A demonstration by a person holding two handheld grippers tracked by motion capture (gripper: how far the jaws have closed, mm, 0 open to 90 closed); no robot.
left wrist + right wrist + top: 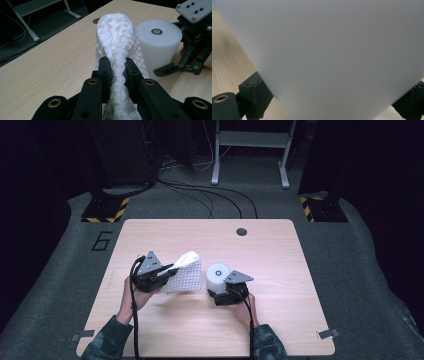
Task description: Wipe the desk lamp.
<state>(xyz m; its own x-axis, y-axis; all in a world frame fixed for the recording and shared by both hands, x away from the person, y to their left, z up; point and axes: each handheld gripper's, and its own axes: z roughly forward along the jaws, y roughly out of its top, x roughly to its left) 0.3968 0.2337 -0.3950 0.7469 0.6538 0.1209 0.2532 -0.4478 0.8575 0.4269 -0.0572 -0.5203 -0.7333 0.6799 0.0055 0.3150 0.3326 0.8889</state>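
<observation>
Biggest risk here is the white textured sheet point(117, 37) slipping out. The left hand-held gripper point(117, 68) has its jaws squeezed together on a bunched-up ridge of it, and that's a narrow pinch on something soft and floppy, so any quick tug could let the material slide through the pads. The loose part hangs off the bench point(150, 240) and sits right next to the white cylinder point(160, 47), possibly brushing it, so swinging the sheet sideways could drag on the cylinder or nudge it.

The right hand-held gripper point(227, 292) is the other worry. Its jaws sit on either side of the cylinder's lower part, and from the right gripper view it looks clamped on it, with the white wall point(332, 55) right against the camera. If that hold is off-centre, the cylinder could tip when the sheet gets pulled around it.

As for looks: the sheet is white with a diamond, honeycomb-like quilted pattern, folded and crumpled where it's gripped, fanning wider above. The cylinder is plain matte white, upright, with a small dark ring mark on its flat top.
</observation>
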